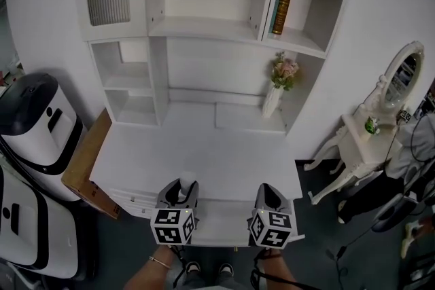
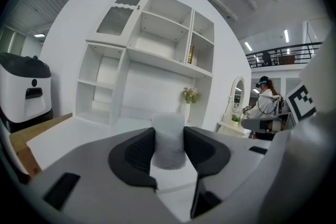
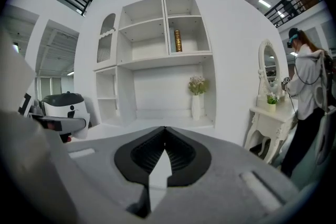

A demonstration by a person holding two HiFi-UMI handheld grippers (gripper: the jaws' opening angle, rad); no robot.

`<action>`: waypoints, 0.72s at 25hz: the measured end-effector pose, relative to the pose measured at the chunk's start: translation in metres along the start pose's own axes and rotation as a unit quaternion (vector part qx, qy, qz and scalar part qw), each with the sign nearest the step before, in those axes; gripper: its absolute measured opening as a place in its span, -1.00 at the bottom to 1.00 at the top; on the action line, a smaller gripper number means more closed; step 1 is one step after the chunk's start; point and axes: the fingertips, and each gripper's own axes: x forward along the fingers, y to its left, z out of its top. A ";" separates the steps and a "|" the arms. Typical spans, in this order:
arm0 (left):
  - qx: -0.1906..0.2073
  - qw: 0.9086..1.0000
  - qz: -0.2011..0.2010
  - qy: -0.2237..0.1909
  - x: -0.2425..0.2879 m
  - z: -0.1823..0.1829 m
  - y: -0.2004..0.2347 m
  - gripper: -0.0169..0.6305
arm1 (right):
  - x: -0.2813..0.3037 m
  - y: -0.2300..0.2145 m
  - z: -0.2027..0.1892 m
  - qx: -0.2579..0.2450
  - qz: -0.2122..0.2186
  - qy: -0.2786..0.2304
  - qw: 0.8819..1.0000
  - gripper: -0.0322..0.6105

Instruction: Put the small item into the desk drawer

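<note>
The small item [image 2: 168, 140] is a white, frosted-looking cylinder. It stands upright between the dark pads of my left gripper [image 2: 168, 136], which is shut on it. In the head view the small item [image 1: 186, 184] pokes out of the left gripper [image 1: 181, 195] over the front edge of the white desk [image 1: 204, 149]. My right gripper [image 1: 269, 197] hangs beside it to the right at the same height. Its pads meet, shut with nothing between them, as the right gripper [image 3: 165, 136] view shows. Drawer fronts [image 1: 132, 200] run under the desk edge; whether one stands open I cannot tell.
A vase of flowers [image 1: 279, 86] stands at the desk's back right, a book [image 1: 282, 7] on the shelf above. A brown board [image 1: 85, 161] and white machines [image 1: 34, 124] crowd the left. A vanity table with mirror [image 1: 370, 139] and a person [image 3: 307, 92] are to the right.
</note>
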 end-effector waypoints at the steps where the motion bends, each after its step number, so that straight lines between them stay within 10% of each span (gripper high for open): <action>1: -0.002 1.000 0.003 0.000 0.000 0.000 -0.001 -0.44 | 0.002 0.001 0.000 -0.005 0.006 0.001 1.000 -0.89; 18: -0.036 0.997 0.041 0.052 -0.013 -0.067 0.003 -0.44 | 0.017 -0.011 -0.053 -0.004 0.028 0.062 0.998 -0.89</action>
